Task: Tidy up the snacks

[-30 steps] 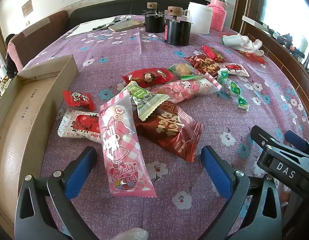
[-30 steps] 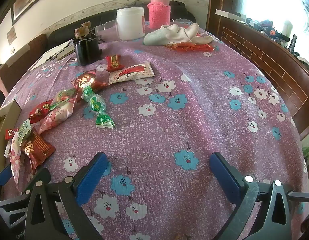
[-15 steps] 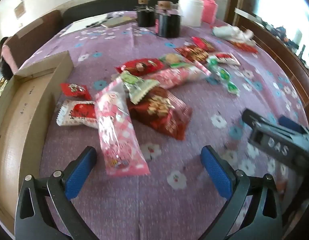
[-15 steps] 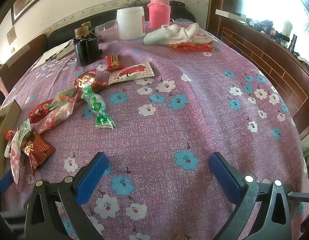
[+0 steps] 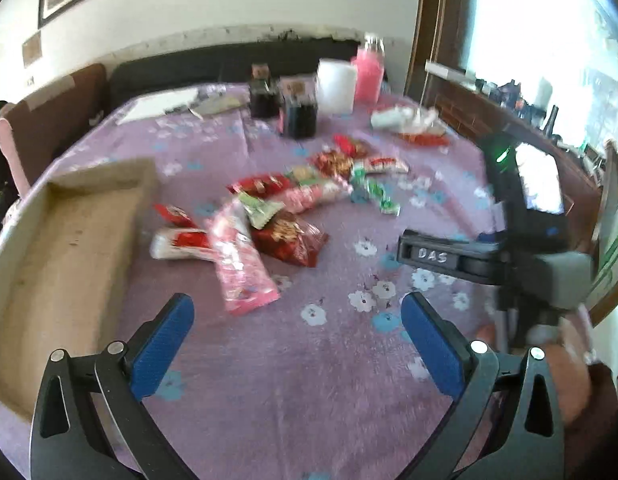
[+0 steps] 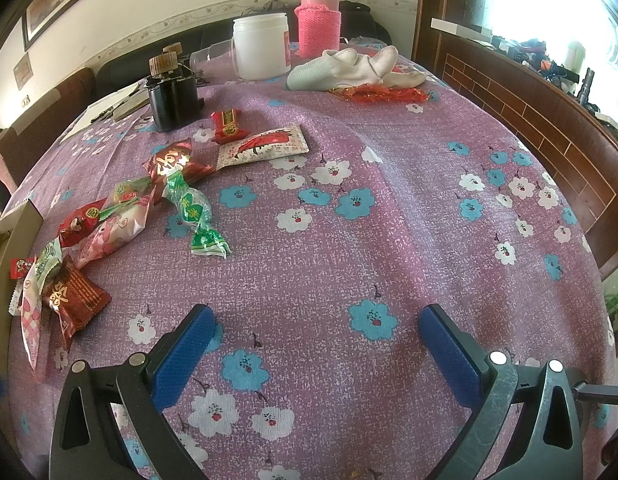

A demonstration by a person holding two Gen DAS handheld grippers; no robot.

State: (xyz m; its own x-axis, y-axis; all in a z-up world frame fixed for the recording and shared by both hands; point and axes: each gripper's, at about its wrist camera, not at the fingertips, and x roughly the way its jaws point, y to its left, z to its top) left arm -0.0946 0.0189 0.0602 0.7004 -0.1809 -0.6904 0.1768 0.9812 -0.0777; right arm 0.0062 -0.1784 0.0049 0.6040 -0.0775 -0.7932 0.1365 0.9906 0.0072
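On the purple flowered tablecloth (image 6: 389, 200) lie two pink packets (image 5: 239, 264), two dark red foil packets (image 6: 79, 300) and one string of green candies (image 6: 193, 212); one white packet with a red picture (image 6: 265, 148) lies beside one small red sweet (image 6: 227, 126); smaller red wrappers sit among them, too crowded to number. One cardboard box (image 5: 61, 256) stands at the left; two black jars (image 6: 171, 96), one white tub (image 6: 261, 48), one pink bottle (image 6: 319, 20) and one white cloth (image 6: 355, 68) stand behind.

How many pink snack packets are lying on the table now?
2. The long pink packet lies nearest the left wrist camera. The second pink packet lies farther back, across the middle of the heap. Another could be hidden under the other wrappers.
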